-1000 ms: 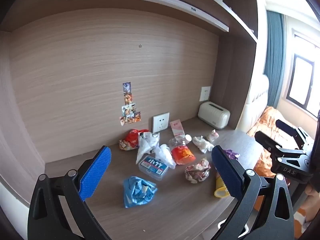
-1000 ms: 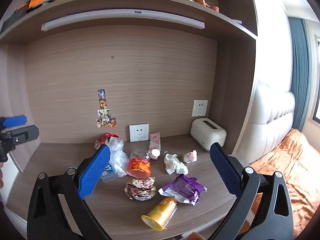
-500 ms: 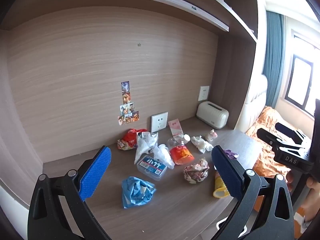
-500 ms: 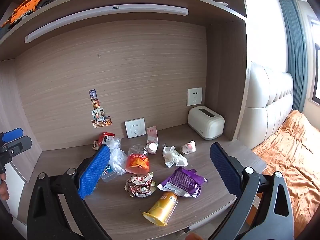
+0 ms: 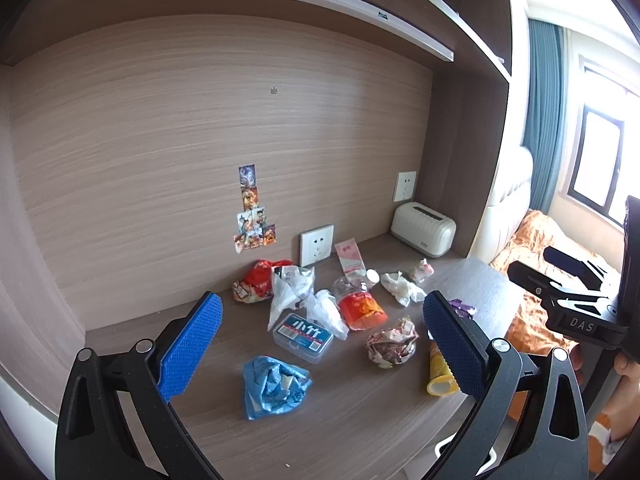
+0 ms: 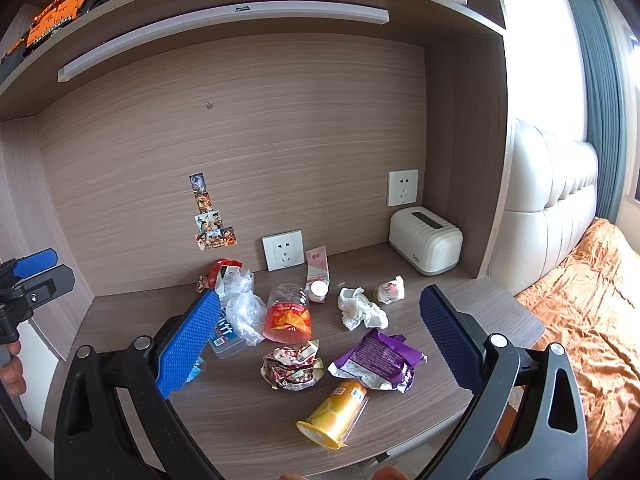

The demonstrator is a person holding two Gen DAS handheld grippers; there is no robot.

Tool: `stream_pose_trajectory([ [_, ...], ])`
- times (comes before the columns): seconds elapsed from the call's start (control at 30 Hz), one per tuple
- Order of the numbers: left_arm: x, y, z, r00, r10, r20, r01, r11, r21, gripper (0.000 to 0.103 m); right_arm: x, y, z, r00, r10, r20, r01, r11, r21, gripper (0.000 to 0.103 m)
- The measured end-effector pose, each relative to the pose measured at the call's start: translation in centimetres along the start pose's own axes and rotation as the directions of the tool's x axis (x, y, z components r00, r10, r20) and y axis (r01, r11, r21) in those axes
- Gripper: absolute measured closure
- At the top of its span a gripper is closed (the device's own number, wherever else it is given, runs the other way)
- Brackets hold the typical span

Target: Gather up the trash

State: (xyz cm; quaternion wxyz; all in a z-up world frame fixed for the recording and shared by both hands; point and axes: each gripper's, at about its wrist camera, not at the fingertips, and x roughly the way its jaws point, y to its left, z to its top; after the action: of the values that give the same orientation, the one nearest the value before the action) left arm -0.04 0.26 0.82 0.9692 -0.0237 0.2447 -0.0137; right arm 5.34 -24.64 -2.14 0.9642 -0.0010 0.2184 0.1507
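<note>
Trash lies scattered across the tabletop (image 6: 400, 432), from a blue bag (image 5: 276, 386) and a crumpled wrapper (image 6: 292, 366) to a yellow cup (image 6: 334, 418) on its side near the front edge. Both the left tongs (image 5: 320, 344) and right tongs (image 6: 318, 342) hang spread apart and empty above it. Since a second ago the right view has swung slightly rightward and closer, an approach by the look of it, with nothing picked up yet
</note>
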Motion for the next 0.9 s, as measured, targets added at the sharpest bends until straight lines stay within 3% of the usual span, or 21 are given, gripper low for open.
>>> stream_pose_trajectory([
  [0.4, 0.2, 0.2, 0.2, 1.000, 0.003, 0.002, -0.003, 1.000, 0.002, 0.005, 0.1, 0.6, -0.3, 0.997, -0.073, 0.013, 0.073, 0.996, -0.047, 0.003],
  [0.9, 0.5, 0.4, 0.3, 1.000, -0.004, -0.004, 0.004, 1.000, 0.000, 0.005, 0.5, 0.9, -0.1, 0.999, -0.042, 0.012, 0.043, 0.998, -0.051, 0.003],
])
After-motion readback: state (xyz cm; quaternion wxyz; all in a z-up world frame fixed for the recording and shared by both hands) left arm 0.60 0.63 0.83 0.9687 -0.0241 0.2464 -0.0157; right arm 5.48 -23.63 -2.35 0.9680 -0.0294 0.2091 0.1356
